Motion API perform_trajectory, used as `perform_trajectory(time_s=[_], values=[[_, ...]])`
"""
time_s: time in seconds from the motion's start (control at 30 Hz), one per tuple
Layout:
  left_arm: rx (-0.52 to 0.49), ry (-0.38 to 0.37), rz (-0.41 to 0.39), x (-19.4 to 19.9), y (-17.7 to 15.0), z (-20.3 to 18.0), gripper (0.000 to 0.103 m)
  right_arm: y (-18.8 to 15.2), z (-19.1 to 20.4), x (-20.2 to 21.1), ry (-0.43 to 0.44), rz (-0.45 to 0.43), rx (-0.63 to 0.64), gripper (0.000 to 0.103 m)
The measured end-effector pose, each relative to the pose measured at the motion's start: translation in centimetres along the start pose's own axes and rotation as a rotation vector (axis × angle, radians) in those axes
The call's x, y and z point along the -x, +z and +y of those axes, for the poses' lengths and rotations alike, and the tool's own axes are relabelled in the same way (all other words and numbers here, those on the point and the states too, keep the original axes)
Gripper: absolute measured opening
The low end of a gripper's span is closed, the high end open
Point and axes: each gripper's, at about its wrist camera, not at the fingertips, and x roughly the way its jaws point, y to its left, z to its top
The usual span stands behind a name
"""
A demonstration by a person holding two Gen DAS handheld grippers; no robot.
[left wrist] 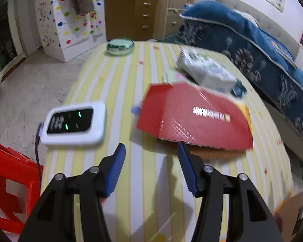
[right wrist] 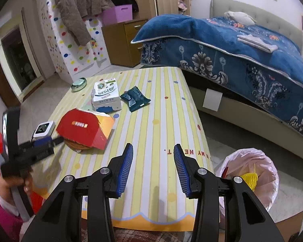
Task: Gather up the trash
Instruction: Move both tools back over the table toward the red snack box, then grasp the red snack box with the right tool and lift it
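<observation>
A red cardboard box (left wrist: 194, 117) lies flattened on the striped table (left wrist: 131, 181). My left gripper (left wrist: 150, 147) is open just short of the box's near edge, with nothing between its pads. Behind the box are a white tissue pack (left wrist: 206, 70) and dark teal wrappers (right wrist: 136, 97). My right gripper (right wrist: 153, 147) hangs open and empty over the table's near end (right wrist: 157, 181). The right wrist view also takes in the red box (right wrist: 84, 129), the tissue pack (right wrist: 106, 95) and the left gripper (right wrist: 54, 141) at the box's left corner.
A bin lined with a pink bag (right wrist: 250, 161) stands off the table's right side, with something yellow (right wrist: 250, 178) inside. A white device with a cable (left wrist: 74, 123) and a green round dish (left wrist: 120, 45) sit on the table. A red stool (left wrist: 8, 181) is at the left, a bed (right wrist: 242, 60) at the right.
</observation>
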Motion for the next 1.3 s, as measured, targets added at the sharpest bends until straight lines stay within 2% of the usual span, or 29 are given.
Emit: perform_trajectory(time_s=[0.33, 0.53, 0.73, 0.9, 1.1, 1.3], values=[[-0.027, 0.012, -0.026, -1.9, 4.6, -0.6, 0.052, 0.1, -0.5, -1.1, 0.015, 0.019, -0.006, 0.043], [-0.056, 0.024, -0.069, 0.2, 3.6, -0.6, 0.052, 1.2, 1.6, -3.0, 0.098, 0.035, 0.053, 0.044], [-0.069, -0.003, -0.039, 1.9, 0.3, 0.9, 0.052, 2.2, 6.2, -5.7, 0.197, 0.053, 0.176, 0.063], [-0.062, -0.011, -0.047, 2.7, -0.3, 2.0, 0.052, 2.2, 10.1, -7.8, 0.238, 0.085, 0.291, 0.074], [-0.044, -0.027, -0.054, 2.6, -0.2, 3.0, 0.052, 1.1, 13.1, -9.5, 0.194, 0.107, 0.409, 0.075], [-0.030, -0.049, -0.041, 2.0, -0.5, 3.4, 0.052, 1.0, 14.0, -11.5, 0.138, 0.109, 0.460, 0.075]])
